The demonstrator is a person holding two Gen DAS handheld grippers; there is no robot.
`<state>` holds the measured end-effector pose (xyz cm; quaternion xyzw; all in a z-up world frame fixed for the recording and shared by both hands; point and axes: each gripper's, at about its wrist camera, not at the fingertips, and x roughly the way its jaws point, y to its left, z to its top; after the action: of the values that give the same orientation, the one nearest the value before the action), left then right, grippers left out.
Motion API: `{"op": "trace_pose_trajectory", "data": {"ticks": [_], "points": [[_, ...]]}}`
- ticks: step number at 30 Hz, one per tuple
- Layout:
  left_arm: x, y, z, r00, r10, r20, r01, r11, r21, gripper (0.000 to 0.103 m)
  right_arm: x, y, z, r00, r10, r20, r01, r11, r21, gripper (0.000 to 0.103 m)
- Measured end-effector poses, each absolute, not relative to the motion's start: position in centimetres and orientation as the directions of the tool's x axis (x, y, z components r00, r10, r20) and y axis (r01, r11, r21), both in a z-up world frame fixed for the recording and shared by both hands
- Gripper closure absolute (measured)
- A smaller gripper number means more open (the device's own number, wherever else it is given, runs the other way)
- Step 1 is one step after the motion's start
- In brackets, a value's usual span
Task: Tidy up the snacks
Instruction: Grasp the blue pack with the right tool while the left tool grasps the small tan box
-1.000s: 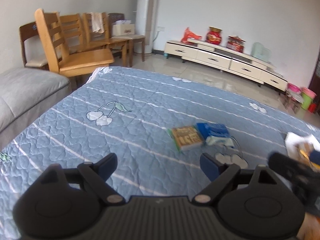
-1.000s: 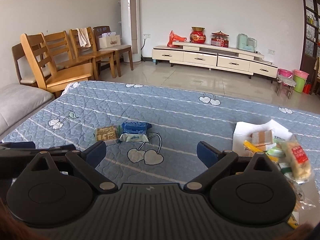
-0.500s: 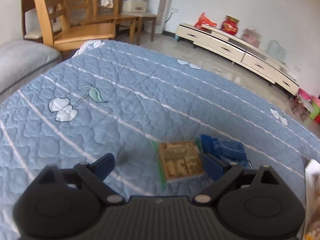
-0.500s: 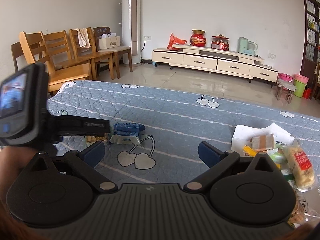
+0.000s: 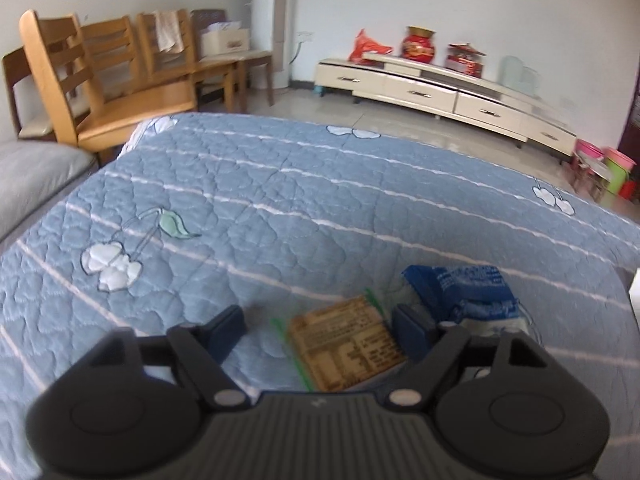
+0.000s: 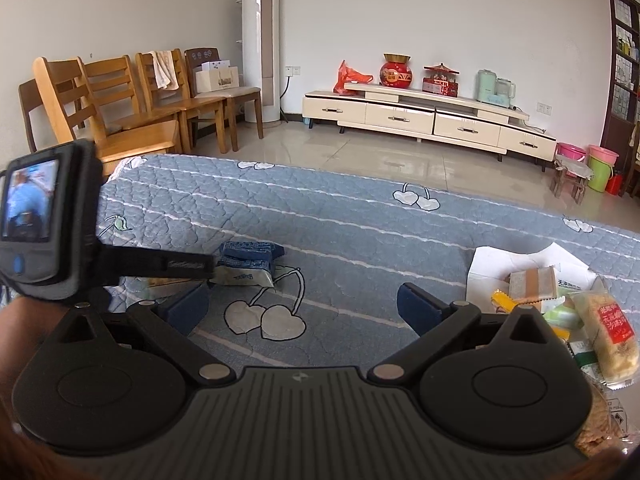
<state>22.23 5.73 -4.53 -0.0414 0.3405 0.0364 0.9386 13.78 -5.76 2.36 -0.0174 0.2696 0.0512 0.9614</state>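
Observation:
A tan snack packet with green edges [image 5: 346,346] lies on the blue quilt [image 5: 280,208], between the open fingers of my left gripper [image 5: 320,330]. A blue snack packet [image 5: 466,294] lies just right of it, beside the right finger; it also shows in the right wrist view [image 6: 248,262]. My right gripper [image 6: 302,308] is open and empty above the quilt [image 6: 360,224]. The left gripper [image 6: 132,264] reaches in from the left there. A pile of snacks [image 6: 576,320] lies on white paper [image 6: 488,264] at the right.
Wooden chairs [image 6: 132,108] stand beyond the quilt's far left corner. A grey cushion [image 5: 32,176] lies at the left edge. A low TV cabinet [image 6: 420,120] stands against the far wall. Small buckets and a stool [image 6: 580,168] stand at the far right.
My left gripper has moved forward and down to the two packets; the tan packet now lies between its fingers. The right gripper has barely moved.

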Motion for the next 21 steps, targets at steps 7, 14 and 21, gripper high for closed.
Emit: {"op": "trace_pose_trajectory", "data": {"ticks": [7,14,21], "points": [[21.0,6.9,-4.3,0.778,-0.049,-0.627,0.015,0.998,-0.06,0.044,15.9,-5.0,1.7,0.828,0.132,-0.545,-0.153,0.988,0.006,0.0],[19.8,7.8,-4.1,0.79,-0.055,-0.611,0.042,0.998,-0.036,0.051,21.5,-3.1,0.5,0.787,0.177,-0.591,-0.209,0.978,0.014,0.0],[19.8,8.8,-4.8,0.803,-0.016,-0.596,-0.013,0.999,-0.044,0.034,26.7,-2.0,-2.0,0.733,0.171,-0.658,-0.191,0.981,0.042,0.0]]}}
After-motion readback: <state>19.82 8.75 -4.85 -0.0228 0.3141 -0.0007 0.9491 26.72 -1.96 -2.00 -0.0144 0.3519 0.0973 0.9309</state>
